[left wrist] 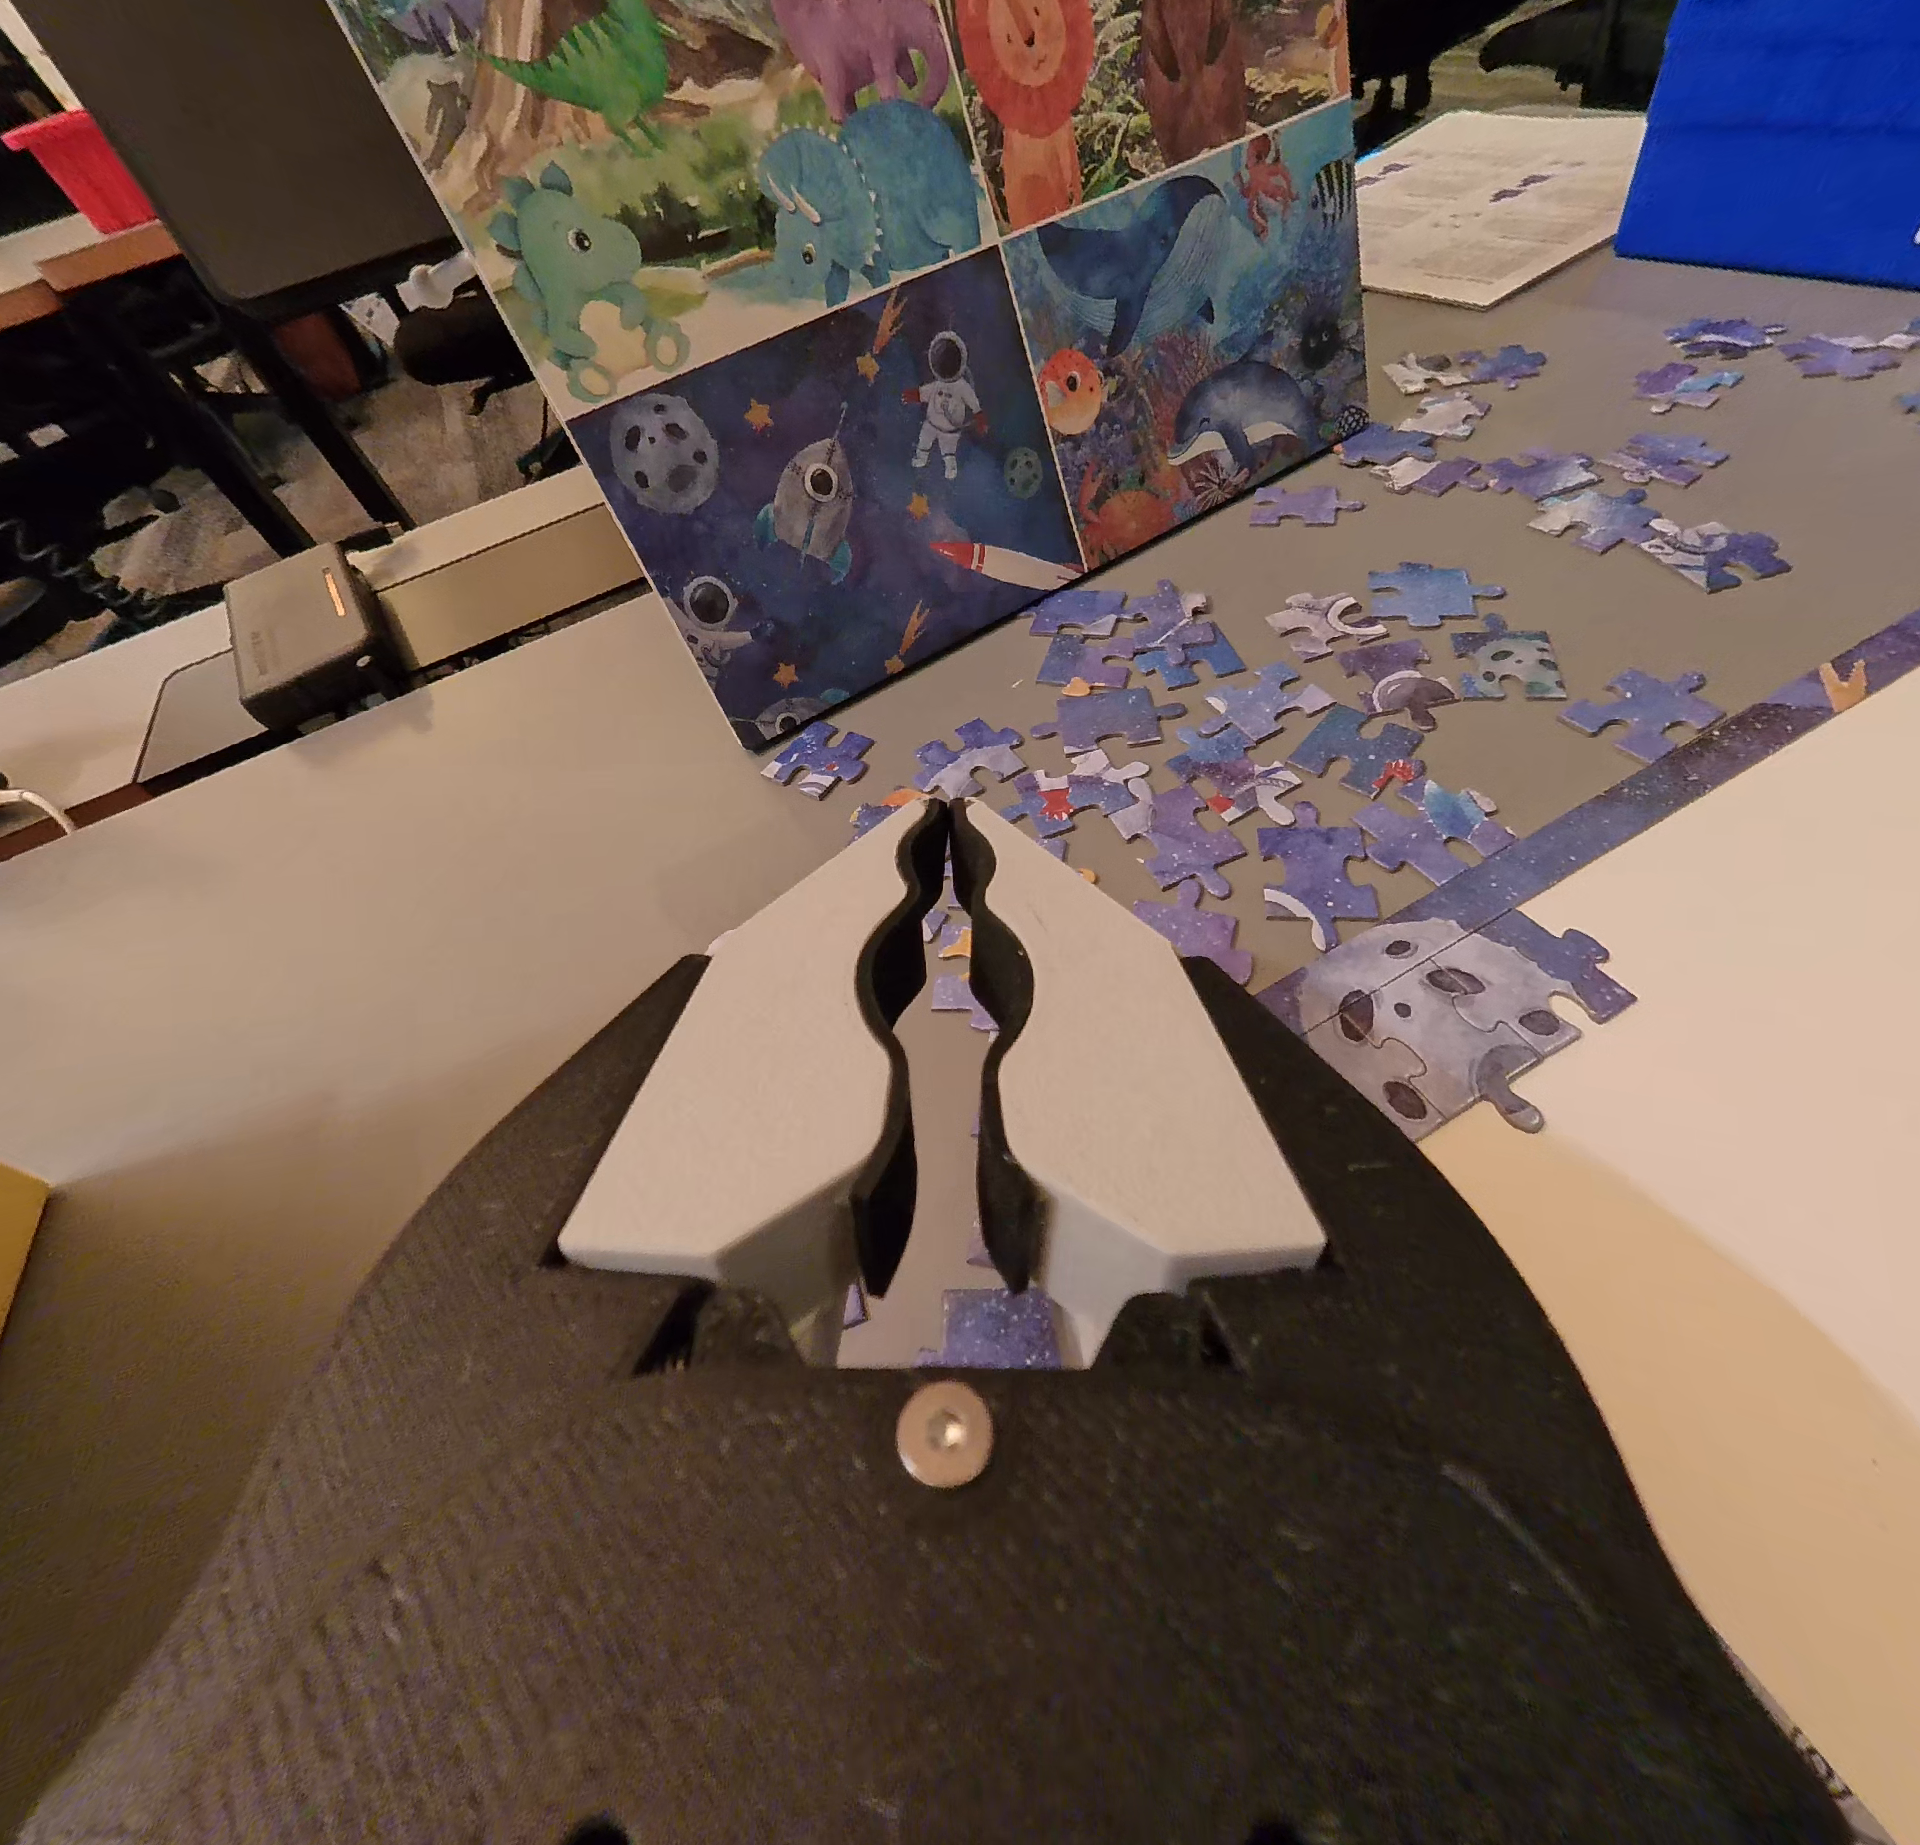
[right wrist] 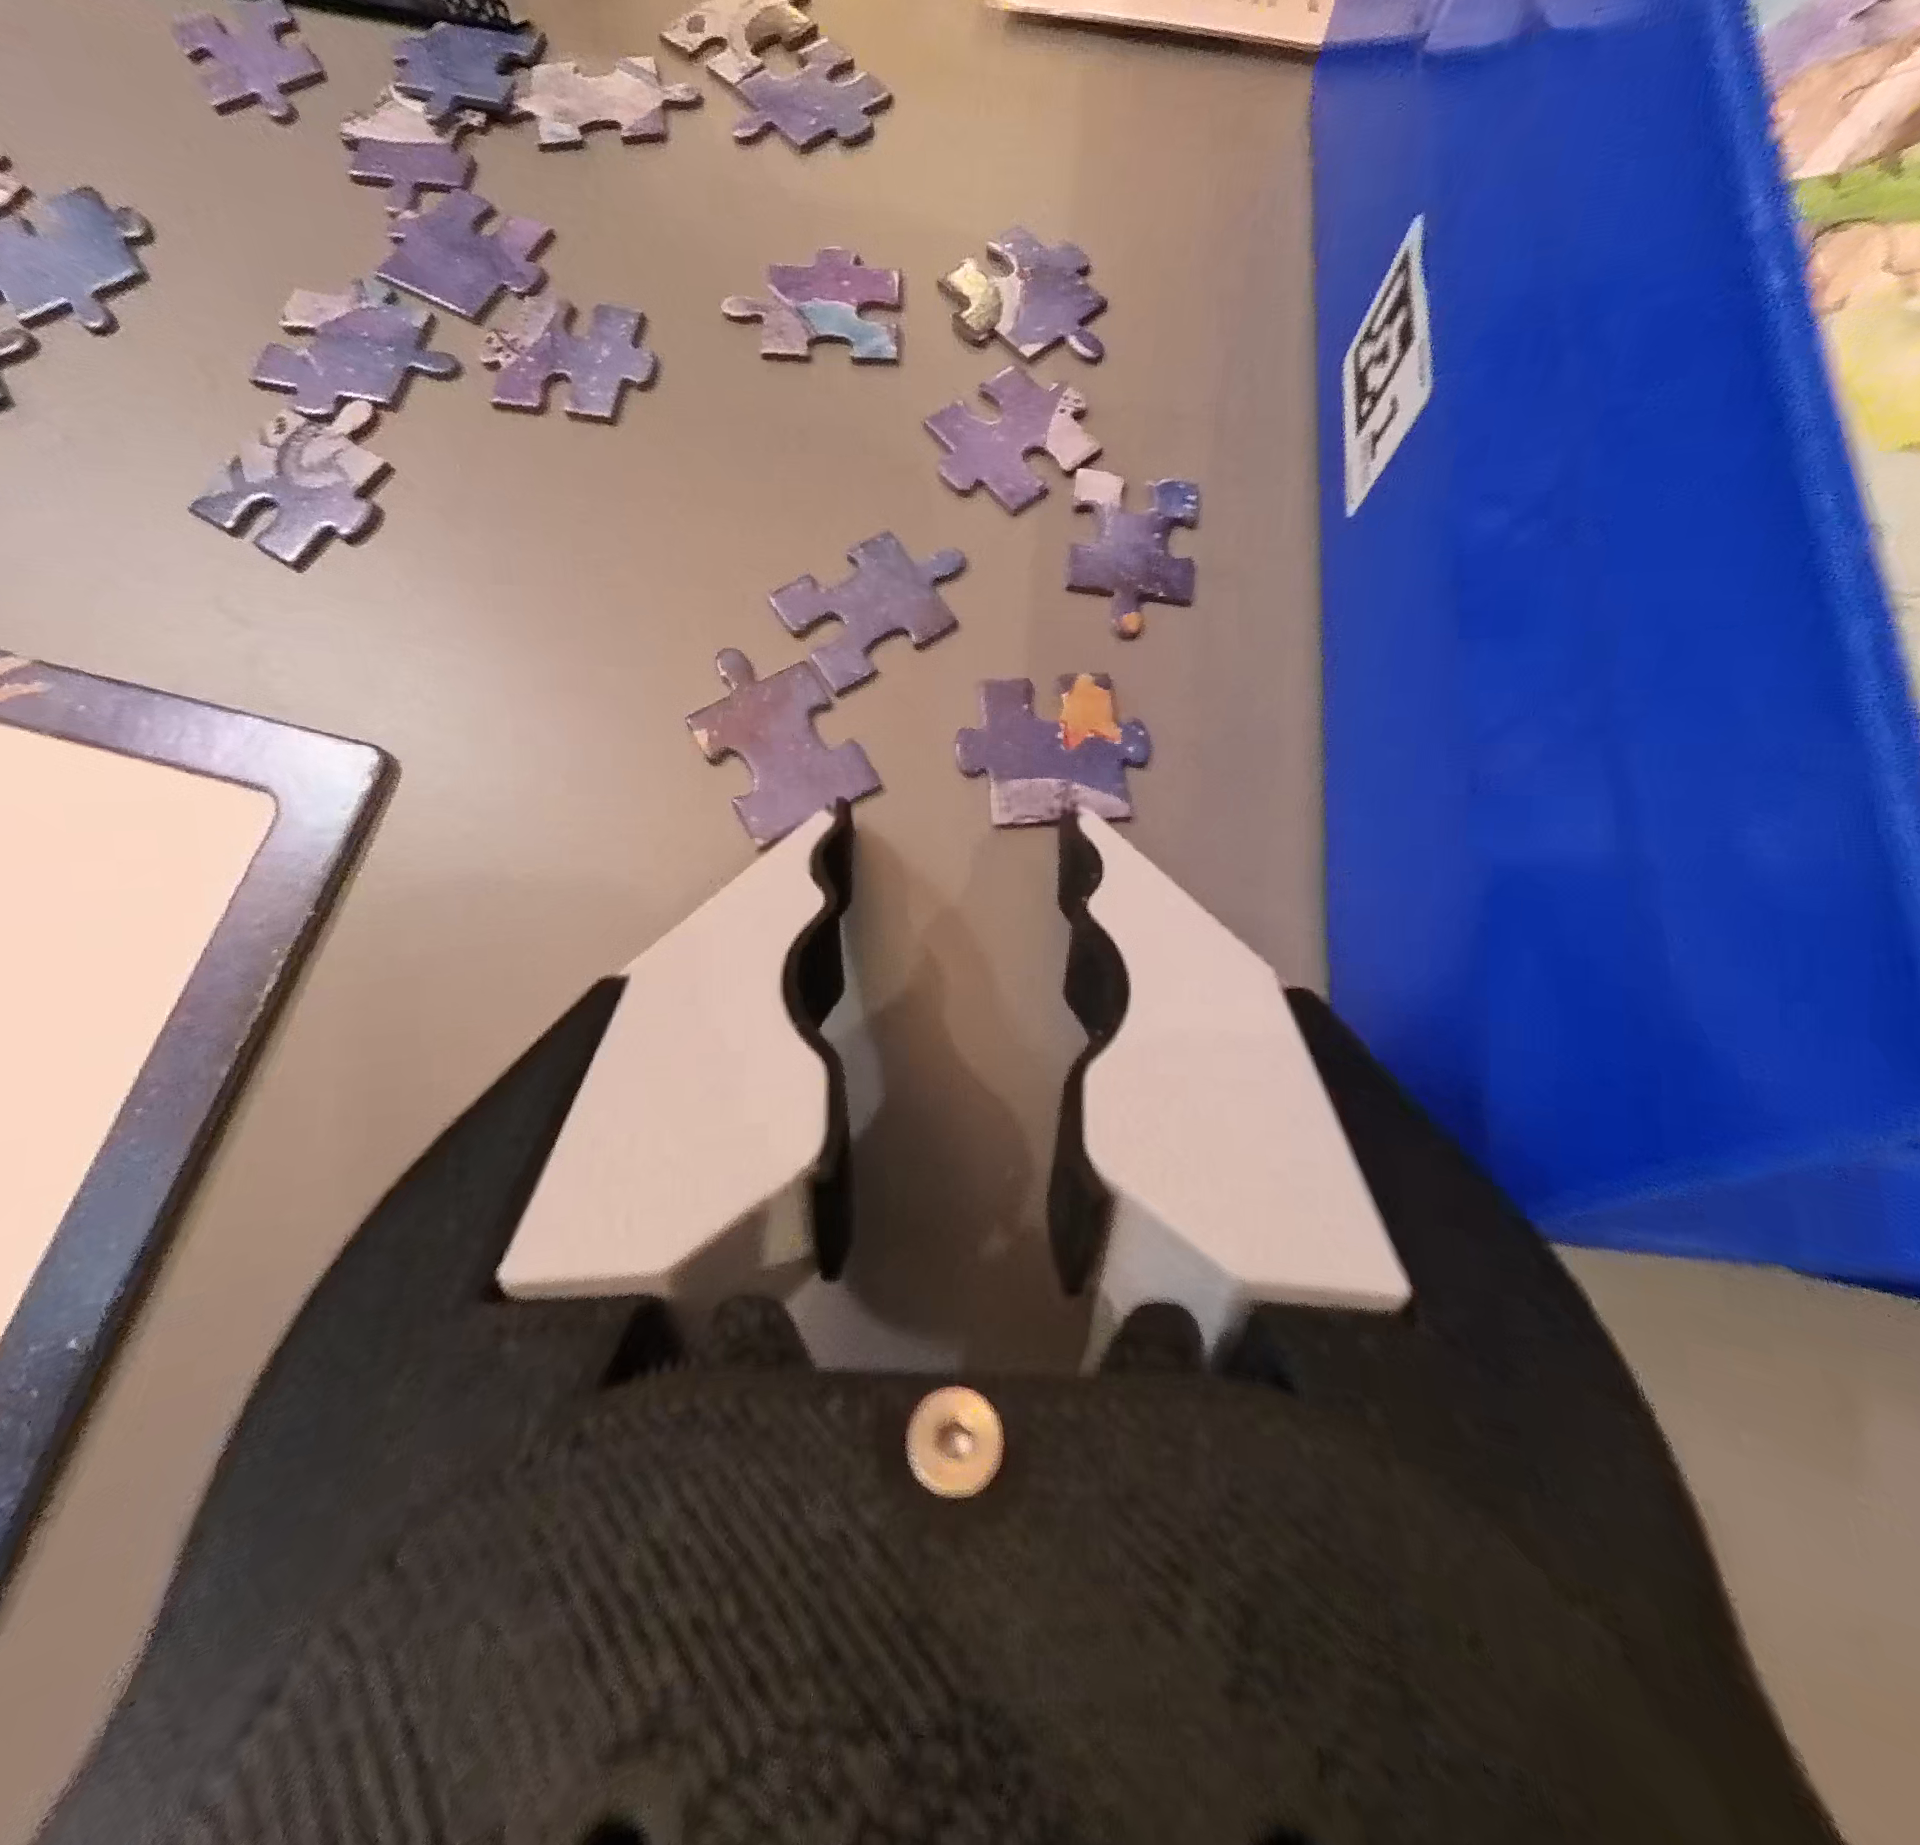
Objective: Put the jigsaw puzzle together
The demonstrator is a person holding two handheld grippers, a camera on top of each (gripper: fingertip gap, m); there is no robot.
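Spreading across both views is a grey table (right wrist: 582, 590), scattered with loose blue and purple puzzle pieces (left wrist: 1340, 746). At its far side in the left wrist view stands the puzzle box (left wrist: 862, 320), upright and slightly tilted, its face printed with dinosaurs, animals, sea creatures and a space scene; its lower corner sits just beside the nearest loose pieces. A blue bin (right wrist: 1590, 652) stands on the table to the right, a white sticker on its side, and a printed sheet of paper (left wrist: 1486, 206) lies beyond it. A white puzzle tray (right wrist: 125, 922) with a dark blue border lies at the left of the right wrist view; in the left wrist view a few joined pieces showing a grey moon (left wrist: 1434, 1016) rest at its edge.

The left gripper (left wrist: 948, 806) hangs over the near fringe of the pieces with its fingertips together — nothing sits between them. The right gripper (right wrist: 958, 821) is held low over the table with its fingers well apart and only bare table between them. Its left fingertip overlaps the edge of a plain purple piece (right wrist: 779, 746), and its right fingertip meets the near edge of a piece with an orange mark (right wrist: 1049, 756) — whether either tip actually touches, the views do not settle.
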